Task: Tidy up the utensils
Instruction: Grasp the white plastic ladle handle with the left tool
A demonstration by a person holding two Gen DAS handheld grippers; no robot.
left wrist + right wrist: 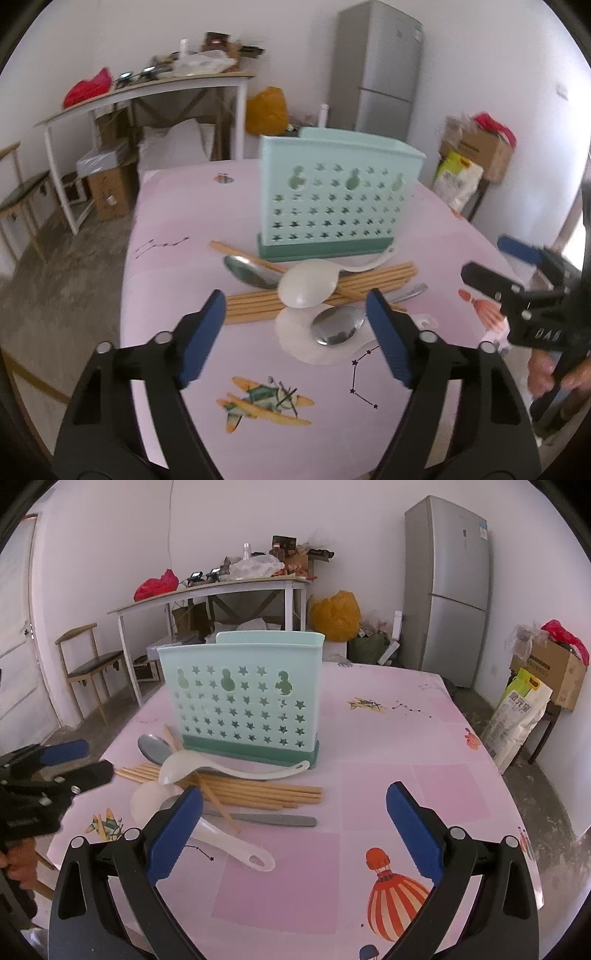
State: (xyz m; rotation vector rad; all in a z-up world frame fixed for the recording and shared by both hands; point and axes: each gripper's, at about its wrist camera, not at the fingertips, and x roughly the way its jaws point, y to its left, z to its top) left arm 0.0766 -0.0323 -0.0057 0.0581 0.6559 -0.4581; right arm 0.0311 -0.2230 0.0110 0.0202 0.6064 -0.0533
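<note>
Looking at a pink tablecloth (177,229) with a mint utensil holder (332,199) standing upright at our 12 o'clock, nothing sticking out of its top. All utensils lie loose in a pile just in front of its base.

Pile contents, from the left wrist view:
- bundle of wooden chopsticks (258,302) lying flat, one stray stick crossing them at an angle
- white plastic spoon (308,288) on top of the chopsticks, its handle running toward the holder's base at 2 o'clock
- metal spoon (247,271) at 11 o'clock of the pile, bowl up
- second metal spoon (336,325) with its bowl resting in a second white spoon (295,332), nearest to us

From the right wrist view the nearer white spoon's handle (236,849) points to 4 o'clock and a grey metal handle (273,819) lies flat beside it.

Our left gripper (295,332) hangs over the near edge of the pile, jaws apart, pads straddling the stacked spoons without pressing on anything. Our right gripper (291,834) sits at 3 o'clock of the pile over bare cloth, jaws spread wide, nothing between them except the spoon handles on the table below. Each gripper shows in the other's camera edge, with a hand (554,373) on the right one's grip.
</note>
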